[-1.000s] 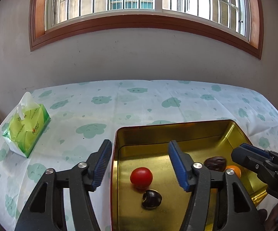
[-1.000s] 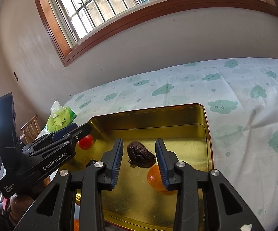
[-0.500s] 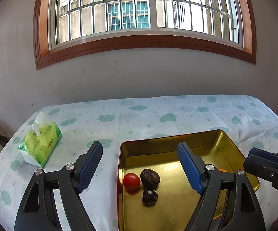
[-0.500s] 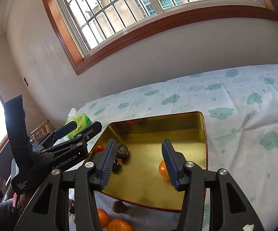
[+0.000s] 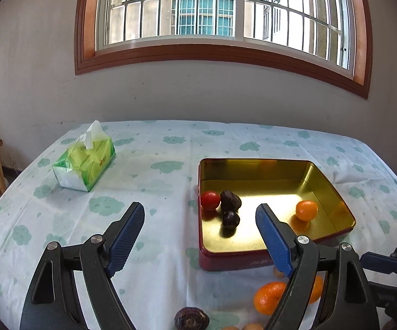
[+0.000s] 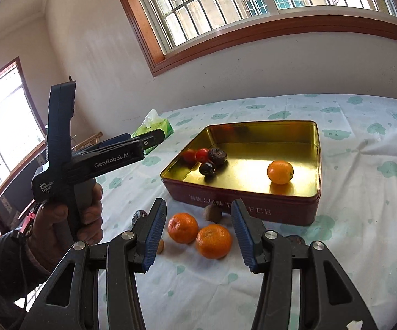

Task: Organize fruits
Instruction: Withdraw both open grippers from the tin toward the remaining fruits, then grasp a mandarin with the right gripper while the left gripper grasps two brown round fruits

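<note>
Your left gripper (image 5: 200,224): jaws wide open and just opening further, nothing between | your right gripper (image 6: 198,232): jaws open, empty | tin (image 6: 312,200): holds tomato (image 5: 210,200), two dark fruits, one orange (image 6: 280,172) | near the tin: two oranges (image 6: 183,227) loose on the cloth | far left: tissue pack (image 5: 84,163), well apart.

Left gripper (image 5: 200,233) and right gripper (image 6: 198,231) gape, empty.

We are holding our left tool (image 5: 200,229) agape, empty, above the table (image 5: 157,181); a tomato (image 5: 210,200) and mandarin (image 5: 306,210) are sitting inside the gold tin (image 5: 333,192).
</note>
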`<action>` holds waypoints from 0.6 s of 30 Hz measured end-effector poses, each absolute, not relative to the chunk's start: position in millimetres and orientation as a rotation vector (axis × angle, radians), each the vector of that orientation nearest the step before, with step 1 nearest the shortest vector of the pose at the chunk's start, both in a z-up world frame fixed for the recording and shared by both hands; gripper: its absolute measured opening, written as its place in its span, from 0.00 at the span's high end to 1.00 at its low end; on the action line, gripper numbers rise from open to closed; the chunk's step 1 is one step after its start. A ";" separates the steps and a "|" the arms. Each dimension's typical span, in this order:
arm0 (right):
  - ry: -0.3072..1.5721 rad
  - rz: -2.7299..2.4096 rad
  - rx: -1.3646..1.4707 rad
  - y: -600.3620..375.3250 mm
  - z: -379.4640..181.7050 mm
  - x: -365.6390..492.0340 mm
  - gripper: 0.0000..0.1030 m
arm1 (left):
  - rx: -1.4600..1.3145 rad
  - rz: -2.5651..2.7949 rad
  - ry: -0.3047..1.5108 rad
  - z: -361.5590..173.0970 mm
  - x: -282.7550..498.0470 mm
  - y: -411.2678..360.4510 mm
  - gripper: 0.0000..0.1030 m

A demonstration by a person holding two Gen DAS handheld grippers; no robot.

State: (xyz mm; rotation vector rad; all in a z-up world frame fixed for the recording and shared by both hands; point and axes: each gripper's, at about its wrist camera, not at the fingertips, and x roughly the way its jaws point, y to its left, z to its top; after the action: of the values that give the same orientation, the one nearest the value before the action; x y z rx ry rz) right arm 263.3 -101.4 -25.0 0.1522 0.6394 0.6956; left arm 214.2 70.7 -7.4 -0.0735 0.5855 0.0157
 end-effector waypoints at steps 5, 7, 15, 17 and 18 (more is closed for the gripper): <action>0.710 0.707 0.040 -90.7 -45.3 256.1 0.54 | -0.158 0.003 0.678 -41.6 187.8 89.8 0.22; 0.719 0.701 -0.002 -86.6 -48.8 259.3 0.54 | -0.204 -0.001 0.677 -50.6 175.3 96.5 0.22; 0.796 0.673 -0.127 -59.7 -61.6 287.9 0.54 | -0.292 -0.048 0.671 -62.8 141.8 109.4 0.22; 0.821 0.668 -0.138 -53.5 -68.1 295.9 0.54 | -0.269 -0.073 0.681 -63.5 135.3 107.2 0.22; 0.846 0.674 -0.129 -51.6 -72.5 300.9 0.57 | -0.253 -0.088 0.689 -64.0 132.1 104.2 0.22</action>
State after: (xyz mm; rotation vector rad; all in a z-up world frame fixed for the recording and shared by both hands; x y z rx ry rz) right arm 300.9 -51.6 -72.5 -0.1295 0.8461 0.6736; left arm 132.1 104.2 -64.0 -0.2528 0.6887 -0.0885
